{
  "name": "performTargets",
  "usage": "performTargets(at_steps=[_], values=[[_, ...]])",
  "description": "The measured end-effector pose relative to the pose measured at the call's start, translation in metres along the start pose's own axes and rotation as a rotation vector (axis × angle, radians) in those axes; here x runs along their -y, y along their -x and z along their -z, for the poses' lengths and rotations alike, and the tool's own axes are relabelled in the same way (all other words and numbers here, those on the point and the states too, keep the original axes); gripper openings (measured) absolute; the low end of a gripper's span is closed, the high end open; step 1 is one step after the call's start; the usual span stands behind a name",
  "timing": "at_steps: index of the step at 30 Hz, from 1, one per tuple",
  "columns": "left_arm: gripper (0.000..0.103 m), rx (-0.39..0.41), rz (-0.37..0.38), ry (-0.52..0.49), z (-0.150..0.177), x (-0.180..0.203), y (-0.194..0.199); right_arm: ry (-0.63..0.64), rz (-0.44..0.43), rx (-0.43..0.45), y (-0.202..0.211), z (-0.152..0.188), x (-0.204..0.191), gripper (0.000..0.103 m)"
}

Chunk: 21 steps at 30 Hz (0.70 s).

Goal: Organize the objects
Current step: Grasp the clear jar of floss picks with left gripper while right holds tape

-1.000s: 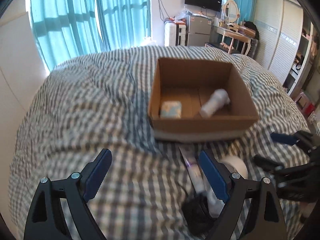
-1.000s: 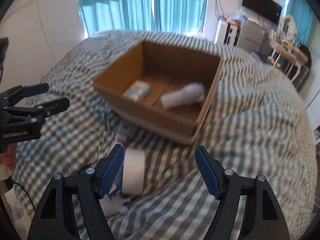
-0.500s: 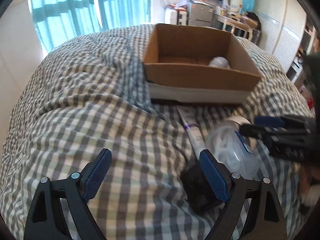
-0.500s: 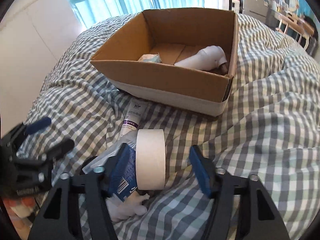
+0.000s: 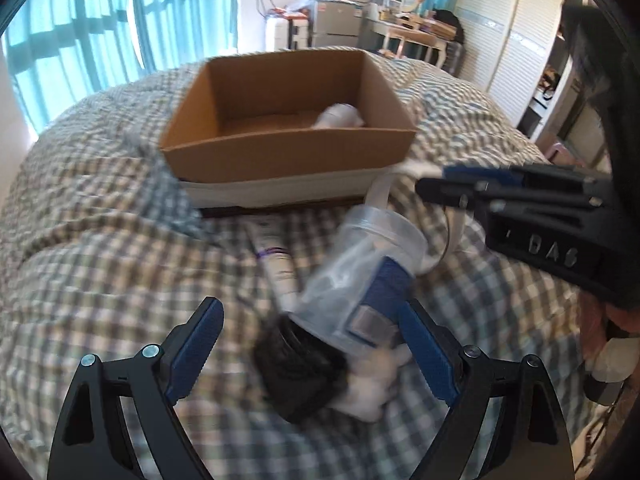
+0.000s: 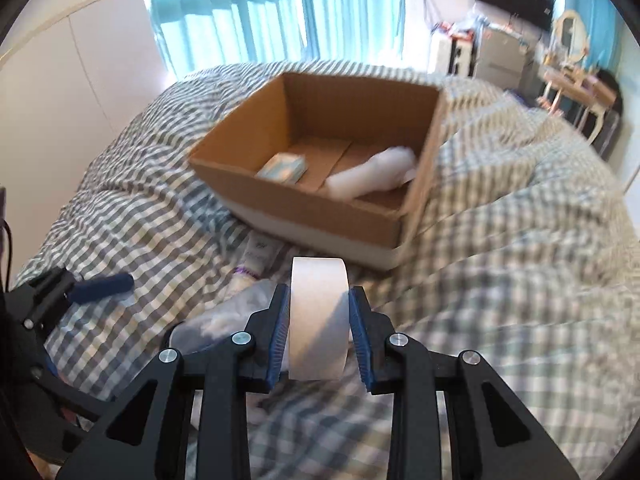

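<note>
The right gripper (image 6: pixel 318 332) is clamped on a roll of masking tape (image 6: pixel 317 322), held on edge between its blue pads near the front of a cardboard box (image 6: pixel 320 208) on the checked duvet (image 6: pixel 500 280). Only the right wrist view shows inside the box properly: a small pale packet (image 6: pixel 283 168) at the left and a white bottle (image 6: pixel 374 178) lying at the right. The left wrist view shows only the bottle's end over the near wall. It does show the left gripper (image 5: pixel 312 344), jaws wide apart, over a clear plastic jar (image 5: pixel 360 276), a white tube (image 5: pixel 276 264) and a black object (image 5: pixel 300 368), all blurred, lying just near of the box.
</note>
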<state>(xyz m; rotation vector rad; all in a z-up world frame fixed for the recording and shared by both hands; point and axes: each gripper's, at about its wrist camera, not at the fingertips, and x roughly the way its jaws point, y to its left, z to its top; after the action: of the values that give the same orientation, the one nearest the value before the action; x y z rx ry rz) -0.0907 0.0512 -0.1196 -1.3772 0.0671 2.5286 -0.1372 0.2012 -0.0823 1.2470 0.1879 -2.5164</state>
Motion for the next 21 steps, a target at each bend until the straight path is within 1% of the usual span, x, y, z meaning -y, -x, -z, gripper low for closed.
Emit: performTargets(at_steps=[2,4,7,8,10,13,16,21], values=[[0.092,-0.013,0.002,-0.022,-0.002,0.007,-0.01,0.004,0.035,0.02,0.007,-0.002,0.007,0.029],[0.092,-0.021,-0.036,-0.054,-0.007,0.013,-0.023,-0.012,0.032,0.031,0.014,-0.003,0.018,0.029],[0.092,-0.016,-0.04,-0.064,-0.017,0.015,-0.036,-0.026,0.055,0.041,0.02,-0.002,0.032,0.029],[0.092,-0.017,-0.035,-0.071,-0.021,0.015,-0.041,-0.032,0.056,0.04,0.02,-0.001,0.037,0.029],[0.092,-0.045,-0.009,-0.086,-0.028,0.019,-0.055,-0.061,0.036,0.037,0.02,0.001,0.047,0.029],[0.092,-0.068,0.031,-0.097,-0.031,0.025,-0.067,-0.086,0.011,0.034,0.019,0.003,0.058,0.029],[0.092,-0.085,0.062,-0.108,-0.026,0.032,-0.079,-0.093,0.0,0.032,0.016,0.003,0.059,0.029],[0.091,-0.069,0.097,-0.122,-0.014,0.035,-0.084,-0.096,0.002,0.014,0.01,0.0,0.059,0.029]])
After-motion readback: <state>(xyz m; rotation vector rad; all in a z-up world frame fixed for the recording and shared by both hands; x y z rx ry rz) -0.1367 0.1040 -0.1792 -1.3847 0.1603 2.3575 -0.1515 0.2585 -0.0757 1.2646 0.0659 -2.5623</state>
